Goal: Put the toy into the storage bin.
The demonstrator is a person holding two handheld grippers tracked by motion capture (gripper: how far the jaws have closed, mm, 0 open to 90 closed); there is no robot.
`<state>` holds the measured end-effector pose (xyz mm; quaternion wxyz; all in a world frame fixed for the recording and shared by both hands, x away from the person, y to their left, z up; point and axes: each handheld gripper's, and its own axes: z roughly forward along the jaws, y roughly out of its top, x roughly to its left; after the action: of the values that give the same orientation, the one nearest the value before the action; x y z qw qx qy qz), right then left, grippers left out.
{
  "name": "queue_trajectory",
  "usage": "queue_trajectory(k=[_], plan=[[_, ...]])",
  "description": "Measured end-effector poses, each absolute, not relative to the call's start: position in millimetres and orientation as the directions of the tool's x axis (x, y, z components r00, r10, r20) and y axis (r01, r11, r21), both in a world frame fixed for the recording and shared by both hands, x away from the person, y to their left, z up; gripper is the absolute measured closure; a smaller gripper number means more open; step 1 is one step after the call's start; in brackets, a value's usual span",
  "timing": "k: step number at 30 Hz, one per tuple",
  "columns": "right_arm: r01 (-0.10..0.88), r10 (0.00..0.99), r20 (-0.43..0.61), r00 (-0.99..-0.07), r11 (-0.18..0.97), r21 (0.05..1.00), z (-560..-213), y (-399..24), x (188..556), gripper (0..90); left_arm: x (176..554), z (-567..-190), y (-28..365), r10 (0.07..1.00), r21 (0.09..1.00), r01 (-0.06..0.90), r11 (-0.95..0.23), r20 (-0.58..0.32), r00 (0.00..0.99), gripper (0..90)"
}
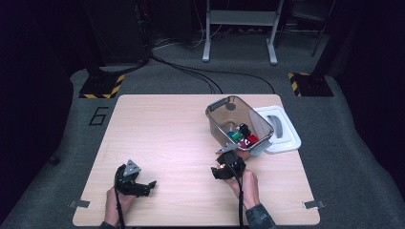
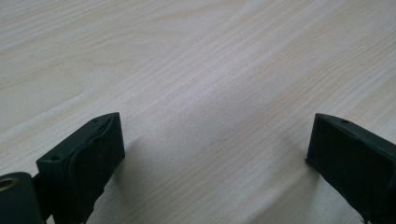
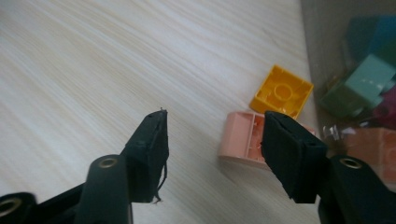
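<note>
Right gripper (image 3: 212, 140) hangs low over pale wood table (image 1: 162, 138), jaws part-open, nothing between pads. Pink brick (image 3: 243, 137) lies hollow-side-up just beside right jaw, yellow brick (image 3: 281, 92) touching or nearly touching it, both near clear bin (image 1: 239, 121) holding more bricks. Bricks likely light, rigid, smooth plastic; best pinched across opposite flat walls. Left gripper (image 2: 212, 144) rests wide open, empty. White lid (image 1: 284, 129) beside bin. Floor marking reads "6"; no brand legible.

Left tool (image 1: 152, 183) rests low, jaws wide apart; right tool (image 1: 216, 171) angles down, jaws parted.
</note>
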<state>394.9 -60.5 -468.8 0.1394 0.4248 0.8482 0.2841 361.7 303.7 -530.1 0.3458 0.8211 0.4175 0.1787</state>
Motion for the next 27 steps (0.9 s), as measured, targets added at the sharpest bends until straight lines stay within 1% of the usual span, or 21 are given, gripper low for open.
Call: queue_trajectory(k=[2, 5, 6, 9, 14, 15, 16, 18, 20, 21, 24, 25, 27], plan=[[0.657, 0.813, 0.001, -0.582, 0.470, 0.589, -480, -60, 398, 45.1, 362, -530, 304, 0.808, 0.717, 0.560, -0.416, 0.009, 0.589, 3.7], [0.665, 0.818, -0.007, -0.575, 0.472, 0.580, -485, -59, 400, 47.5, 362, -530, 304, 0.809, 0.717, 0.562, -0.412, 0.004, 0.587, 3.7], [0.665, 0.818, -0.007, -0.575, 0.472, 0.580, -485, -59, 400, 47.5, 362, -530, 304, 0.808, 0.717, 0.560, -0.415, 0.008, 0.589, 3.7], [0.671, 0.828, -0.027, -0.560, 0.473, 0.571, -488, -58, 402, 52.0, 362, -530, 304, 0.809, 0.717, 0.562, -0.413, 0.005, 0.588, 3.7], [0.673, 0.832, -0.045, -0.552, 0.477, 0.565, -489, -55, 401, 54.3, 362, -530, 304, 0.809, 0.717, 0.561, -0.413, 0.005, 0.588, 3.7], [0.669, 0.830, -0.057, -0.554, 0.485, 0.563, -490, -52, 401, 56.7, 362, -530, 304, 0.808, 0.717, 0.561, -0.415, 0.007, 0.589, 3.7], [0.669, 0.830, -0.057, -0.554, 0.485, 0.563, -490, -52, 401, 56.7, 362, -530, 304, 0.808, 0.717, 0.561, -0.415, 0.007, 0.589, 3.7], [0.660, 0.828, -0.075, -0.555, 0.494, 0.567, -490, -51, 401, 60.4, 362, -530, 304, 0.807, 0.717, 0.559, -0.417, 0.009, 0.590, 3.7], [0.661, 0.829, -0.074, -0.554, 0.492, 0.566, -489, -51, 400, 65.7, 362, -530, 304, 0.808, 0.717, 0.561, -0.415, 0.007, 0.589, 3.7], [0.661, 0.828, -0.061, -0.557, 0.486, 0.572, -489, -50, 400, 66.9, 362, -530, 304, 0.808, 0.717, 0.561, -0.414, 0.007, 0.589, 3.7], [0.660, 0.826, -0.044, -0.563, 0.481, 0.577, -490, -49, 399, 66.6, 362, -530, 304, 0.808, 0.717, 0.560, -0.415, 0.007, 0.589, 3.7], [0.659, 0.822, -0.027, -0.569, 0.476, 0.582, -490, -47, 398, 69.1, 362, -530, 304, 0.809, 0.717, 0.562, -0.413, 0.005, 0.588, 3.7], [0.653, 0.819, -0.028, -0.572, 0.476, 0.589, -490, -46, 398, 69.5, 362, -530, 304, 0.808, 0.717, 0.559, -0.416, 0.009, 0.590, 3.7]])
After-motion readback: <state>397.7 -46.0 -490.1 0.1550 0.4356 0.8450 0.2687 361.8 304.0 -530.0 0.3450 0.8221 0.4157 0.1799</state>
